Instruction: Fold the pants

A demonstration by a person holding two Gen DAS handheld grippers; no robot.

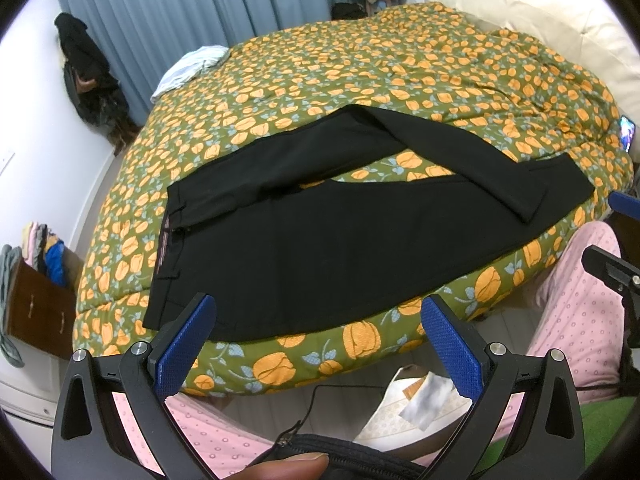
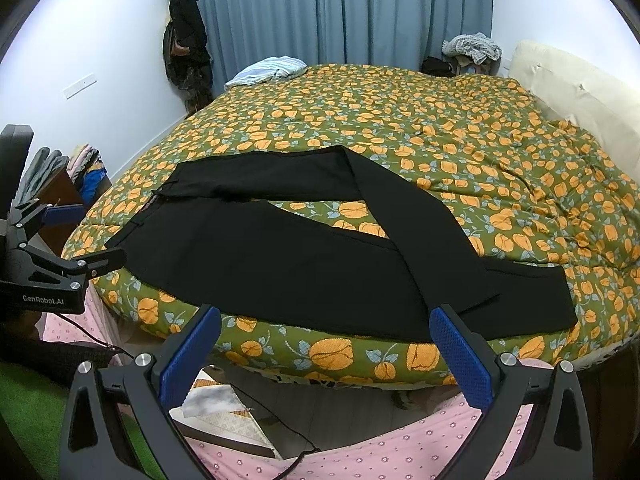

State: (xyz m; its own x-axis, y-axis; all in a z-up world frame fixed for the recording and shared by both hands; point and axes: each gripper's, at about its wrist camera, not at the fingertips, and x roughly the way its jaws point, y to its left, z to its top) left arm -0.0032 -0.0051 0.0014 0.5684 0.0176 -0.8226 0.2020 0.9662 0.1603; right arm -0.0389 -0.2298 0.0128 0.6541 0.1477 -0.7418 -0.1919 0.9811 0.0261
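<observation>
Black pants [image 1: 320, 240] [image 2: 280, 264] lie flat on the bed near its front edge, waistband to the left. The far leg is bent back at its middle and crosses over the near leg toward the right. My left gripper [image 1: 316, 320] hangs open just in front of the bed edge, below the waist end, holding nothing. My right gripper [image 2: 326, 330] is open too, off the bed edge below the legs' lower part, and also shows in the left wrist view [image 1: 612, 240]. The left gripper also appears at the left of the right wrist view [image 2: 80, 236].
The bed wears a green quilt with orange flowers [image 2: 440, 140]. A light blue garment [image 2: 268, 70] lies at its far corner by the curtain [image 2: 340, 8]. A cream headboard [image 2: 580, 92] stands at right. A person's pink-clad legs [image 2: 360, 448] and a dresser [image 1: 36, 308] are near me.
</observation>
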